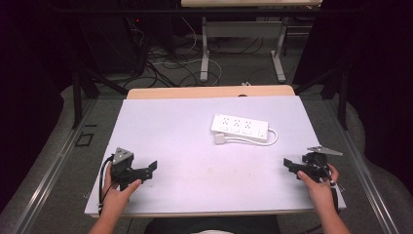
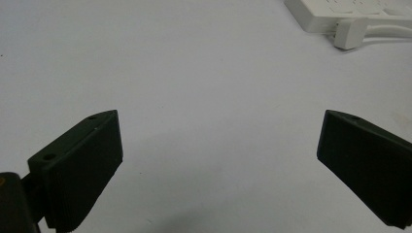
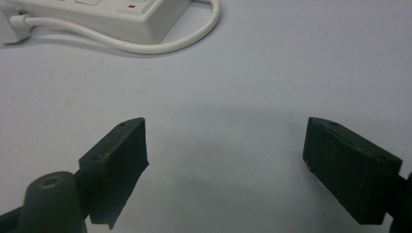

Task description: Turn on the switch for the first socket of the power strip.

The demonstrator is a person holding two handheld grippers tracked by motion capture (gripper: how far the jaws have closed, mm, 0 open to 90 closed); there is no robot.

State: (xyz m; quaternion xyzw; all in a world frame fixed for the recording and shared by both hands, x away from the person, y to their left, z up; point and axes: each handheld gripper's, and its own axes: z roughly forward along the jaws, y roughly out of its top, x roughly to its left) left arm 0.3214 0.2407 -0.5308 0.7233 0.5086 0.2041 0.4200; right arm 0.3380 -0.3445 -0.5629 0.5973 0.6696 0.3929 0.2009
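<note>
In your left gripper view, the power strip (image 2: 350, 12) is cut off by the top edge; you see its near corner and the plug (image 2: 351, 33) beside it. In your right gripper view the top edge crops the strip, so its sockets cannot be read.

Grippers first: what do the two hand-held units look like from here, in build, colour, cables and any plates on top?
Both are black. The left gripper has a grey three-cornered plate on top and a black cable looping beside the wrist. The right gripper carries a similar grey plate. Each has two wedge-shaped black jaws with small screw holes; the left one's inner pad is finely ribbed. The forearms show no sleeves.
</note>
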